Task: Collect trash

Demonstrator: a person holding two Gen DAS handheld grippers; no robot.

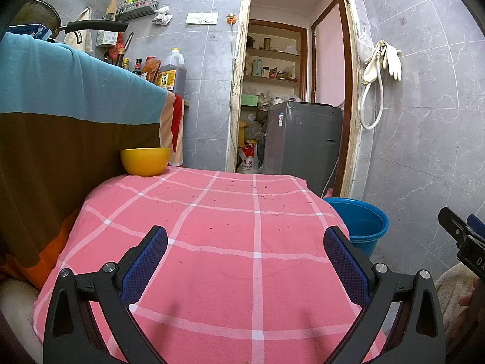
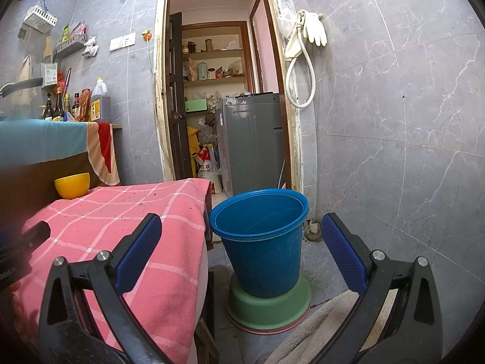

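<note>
Both grippers — left gripper [image 1: 245,242] and right gripper [image 2: 242,230] — gape empty; the blue bucket [image 2: 260,242] stands upright, mouth upward.

Yellow bowl [image 1: 145,161] on pink checked cloth [image 1: 212,242]; washing machine [image 1: 303,139] beyond doorway.

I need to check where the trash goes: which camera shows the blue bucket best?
The right wrist view: the whole blue bucket shows, open-topped, standing on a green base beside the table. The left wrist view catches only part of it behind the tablecloth's corner.
</note>
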